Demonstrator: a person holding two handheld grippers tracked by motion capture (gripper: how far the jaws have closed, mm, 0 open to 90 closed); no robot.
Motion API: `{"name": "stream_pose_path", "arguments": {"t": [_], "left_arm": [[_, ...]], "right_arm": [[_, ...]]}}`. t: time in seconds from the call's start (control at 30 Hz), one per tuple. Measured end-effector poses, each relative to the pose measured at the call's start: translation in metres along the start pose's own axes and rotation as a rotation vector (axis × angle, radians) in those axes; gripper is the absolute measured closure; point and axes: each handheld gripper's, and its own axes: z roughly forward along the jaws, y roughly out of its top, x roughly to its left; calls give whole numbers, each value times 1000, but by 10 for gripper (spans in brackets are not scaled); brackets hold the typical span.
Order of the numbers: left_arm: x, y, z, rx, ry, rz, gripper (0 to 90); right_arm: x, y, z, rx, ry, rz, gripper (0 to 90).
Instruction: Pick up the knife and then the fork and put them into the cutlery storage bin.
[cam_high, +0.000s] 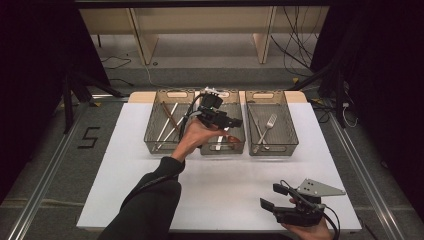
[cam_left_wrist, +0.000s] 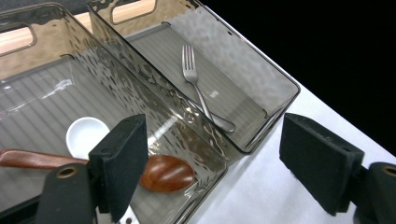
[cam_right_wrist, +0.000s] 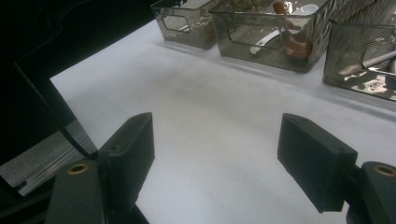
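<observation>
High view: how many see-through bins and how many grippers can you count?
clear bins: 3
grippers: 2
Total: 5

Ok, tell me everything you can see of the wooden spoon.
The wooden spoon looks like reddish-brown, glossy wood, with an oval bowl and a long handle. It lies flat on the ribbed floor of the middle bin, bowl near the front corner, beside a small white dish. The open left gripper hovers above without touching it.
</observation>
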Motion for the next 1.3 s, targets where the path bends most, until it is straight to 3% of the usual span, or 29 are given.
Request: {"name": "stream_pose_path", "arguments": {"t": [0.5,0.63,0.9,1.3], "left_arm": [[4,-33,-29,-43,-15,22,209],[9,-42,-37,-66,-21,7,209],[10,-56,-51,-96,-17,20,202],[9,-91,-73,-154,-32,2,198]], "right_arm": [[-1,-1,1,-8,-8,-4,280],[-1,-1,1,-8,-7,-3,280],[-1,-1,1,-13,-5,-3,280],[-1,-1,2,-15,-5,-2,280]]}}
